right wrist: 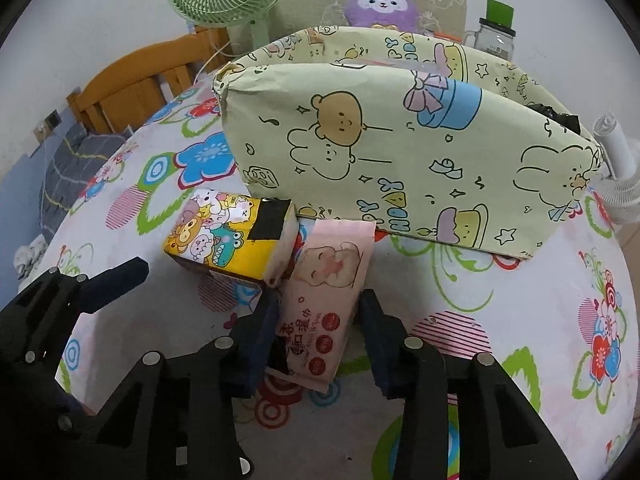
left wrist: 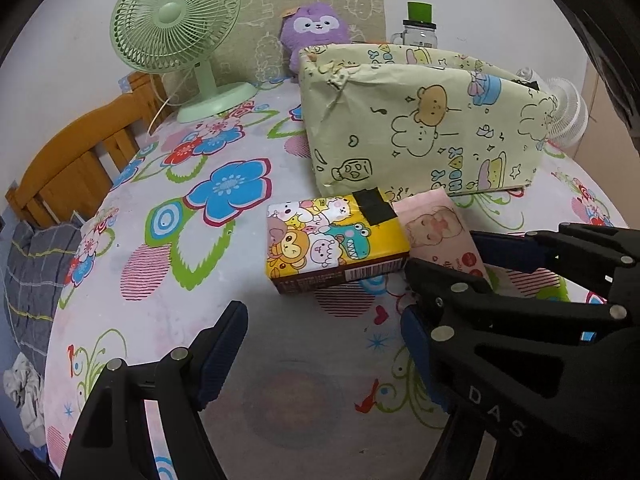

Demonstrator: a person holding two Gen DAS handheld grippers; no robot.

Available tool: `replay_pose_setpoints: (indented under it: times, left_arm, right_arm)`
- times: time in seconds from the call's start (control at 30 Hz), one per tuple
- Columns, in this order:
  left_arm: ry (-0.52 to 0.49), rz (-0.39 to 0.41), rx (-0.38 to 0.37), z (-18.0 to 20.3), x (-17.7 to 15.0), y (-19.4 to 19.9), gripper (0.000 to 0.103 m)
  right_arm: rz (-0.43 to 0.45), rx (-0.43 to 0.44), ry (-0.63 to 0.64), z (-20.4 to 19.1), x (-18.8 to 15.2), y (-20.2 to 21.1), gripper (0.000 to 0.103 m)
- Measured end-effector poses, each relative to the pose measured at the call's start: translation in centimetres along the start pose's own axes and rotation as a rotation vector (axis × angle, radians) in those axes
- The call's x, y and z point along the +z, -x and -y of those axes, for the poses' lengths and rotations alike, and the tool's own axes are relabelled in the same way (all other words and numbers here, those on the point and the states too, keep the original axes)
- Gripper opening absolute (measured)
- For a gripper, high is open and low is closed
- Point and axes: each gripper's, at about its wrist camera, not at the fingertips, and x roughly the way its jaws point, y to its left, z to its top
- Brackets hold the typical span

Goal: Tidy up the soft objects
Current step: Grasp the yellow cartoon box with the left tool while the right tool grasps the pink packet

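Observation:
A pink wipes pack (right wrist: 324,280) lies on the floral tablecloth (right wrist: 500,312), and my right gripper (right wrist: 318,332) is shut on it, pads against its two long sides. In the left wrist view the same pack (left wrist: 436,228) sits between that gripper's fingers (left wrist: 508,248). A yellow cartoon tissue pack (left wrist: 332,244) lies just left of it, touching. My left gripper (left wrist: 320,332) hangs open over bare cloth in front of the yellow pack. Behind both packs stands an open box wrapped in pale green cartoon paper (right wrist: 400,152). A purple plush (right wrist: 380,4) sits behind the box.
A green desk fan (left wrist: 176,28) stands at the back left, a white fan (left wrist: 568,108) beside the box at right, and a jar with a green lid (left wrist: 420,28) behind it. A wooden frame (left wrist: 80,152) and grey checked fabric (left wrist: 32,272) lie beyond the table's left edge.

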Motion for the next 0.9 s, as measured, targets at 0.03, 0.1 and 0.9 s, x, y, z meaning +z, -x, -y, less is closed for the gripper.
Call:
replay_pose_setpoints:
  times: [0.03,0.1,0.9]
  left_arm:
    - [0.000,-0.002,-0.007,0.1,0.0,0.0,0.081]
    - [0.004,-0.006,-0.019,0.2,0.2,-0.2,0.082]
    - [0.041,-0.004,-0.017,1.5,2.8,-2.4,0.079]
  right_arm:
    - [0.000,0.002,-0.004,0.2,0.0,0.1,0.042]
    - [0.003,-0.003,-0.009,0.4,-0.1,0.2,0.040]
    - [0.029,0.015,-0.110,5.2,0.1,1.8,0.026]
